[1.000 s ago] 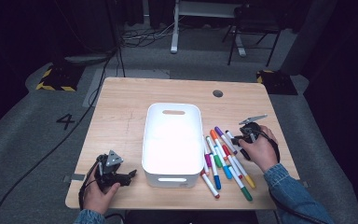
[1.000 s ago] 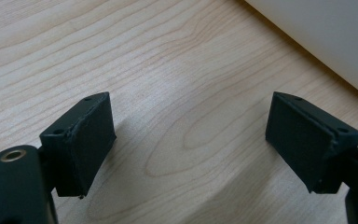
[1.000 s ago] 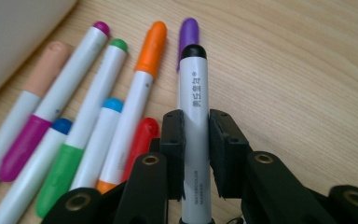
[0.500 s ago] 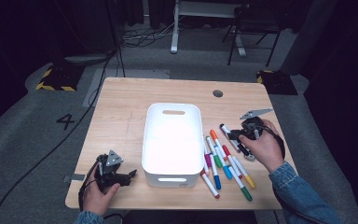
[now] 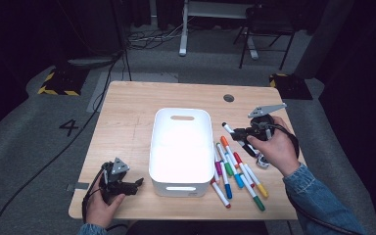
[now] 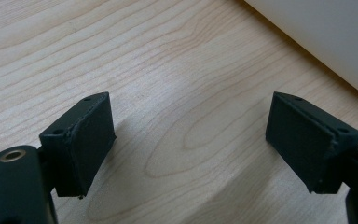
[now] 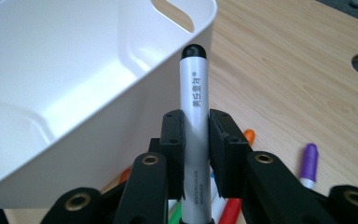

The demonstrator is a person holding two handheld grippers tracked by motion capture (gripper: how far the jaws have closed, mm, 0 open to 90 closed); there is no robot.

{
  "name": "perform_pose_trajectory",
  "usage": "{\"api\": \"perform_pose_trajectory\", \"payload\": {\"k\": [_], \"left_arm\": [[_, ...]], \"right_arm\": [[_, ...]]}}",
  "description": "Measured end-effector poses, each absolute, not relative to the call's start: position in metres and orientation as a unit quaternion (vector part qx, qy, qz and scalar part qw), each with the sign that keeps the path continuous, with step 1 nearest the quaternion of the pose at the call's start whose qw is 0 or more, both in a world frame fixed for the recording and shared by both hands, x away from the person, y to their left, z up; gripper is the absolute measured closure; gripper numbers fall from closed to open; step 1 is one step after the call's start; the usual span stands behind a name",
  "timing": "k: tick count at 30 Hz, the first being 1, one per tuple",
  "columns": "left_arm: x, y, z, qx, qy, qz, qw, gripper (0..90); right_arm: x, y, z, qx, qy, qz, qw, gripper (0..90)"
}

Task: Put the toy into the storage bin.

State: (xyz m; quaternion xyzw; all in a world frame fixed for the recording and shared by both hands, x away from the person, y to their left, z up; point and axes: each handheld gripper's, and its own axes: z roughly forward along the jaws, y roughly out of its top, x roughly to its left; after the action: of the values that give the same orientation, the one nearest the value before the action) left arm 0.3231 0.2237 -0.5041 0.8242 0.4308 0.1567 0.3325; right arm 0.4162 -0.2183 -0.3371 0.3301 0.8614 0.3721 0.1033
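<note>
On the right side of the table (image 5: 127, 122), the right gripper (image 5: 245, 132) has its jaws clamped on a black-capped marker (image 7: 194, 107), lifted clear of the wood and pointing toward the white bin (image 5: 181, 147). In the right gripper view the marker sticks up between the jaws, cap end near the bin's rim, bin looks empty. Rest of the markers (image 5: 237, 171) lie loose in a row just right of the bin, purple, orange, green, blue, red caps. Left gripper (image 5: 122, 183) rests at the front left corner near the bin, jaws wide, nothing between them, just bare wood in the left gripper view. Likely step: carry marker over the rim and drop it in. Risks, as a judgement: grip is around mid-barrel on a smooth round body, so it could pivot or slip if swung fast; long end could knock the bin wall if the approach is too low and nudge the bin; releasing too early drops it on the table outside the bin, among the others.
</note>
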Motion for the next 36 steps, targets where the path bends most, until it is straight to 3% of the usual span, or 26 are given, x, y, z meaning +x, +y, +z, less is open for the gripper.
{"api": "perform_pose_trajectory", "payload": {"k": [16, 36], "left_arm": [[0.324, 0.223, -0.504, 0.824, 0.430, 0.157, 0.333, 15.4], [0.326, 0.223, -0.504, 0.826, 0.428, 0.151, 0.334, 15.3]], "right_arm": [[0.407, -0.174, -0.314, 0.284, 0.872, 0.388, 0.085, 76.9], [0.399, -0.107, -0.316, 0.229, 0.889, 0.393, 0.052, 76.9]]}}
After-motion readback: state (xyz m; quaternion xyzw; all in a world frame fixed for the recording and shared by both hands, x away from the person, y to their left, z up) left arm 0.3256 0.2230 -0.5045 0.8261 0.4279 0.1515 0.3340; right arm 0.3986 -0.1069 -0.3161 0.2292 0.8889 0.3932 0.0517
